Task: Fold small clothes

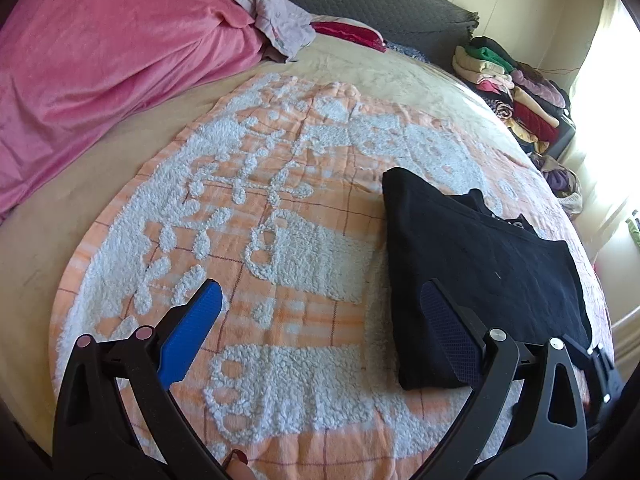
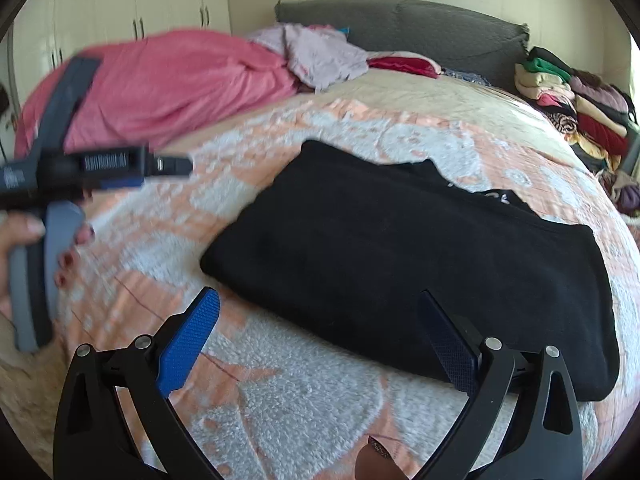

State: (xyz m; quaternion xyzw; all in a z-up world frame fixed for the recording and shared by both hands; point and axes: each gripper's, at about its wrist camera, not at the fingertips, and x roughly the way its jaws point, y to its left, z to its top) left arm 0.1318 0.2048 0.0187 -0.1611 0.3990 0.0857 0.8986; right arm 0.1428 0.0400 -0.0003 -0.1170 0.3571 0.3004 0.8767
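Folded black cotton garment (image 2: 408, 264) lies on the orange-and-white tufted blanket (image 1: 256, 240); left gripper (image 1: 320, 316) and right gripper (image 2: 320, 320) hover, jaws wide apart, empty.

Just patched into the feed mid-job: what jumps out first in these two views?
The folded black garment lies flat on the orange-and-white patterned blanket, dark against it, just ahead of both open grippers, left and right. Behind it, a big pink blanket is heaped at the bed's left, and a stack of folded clothes stands at the far right edge.
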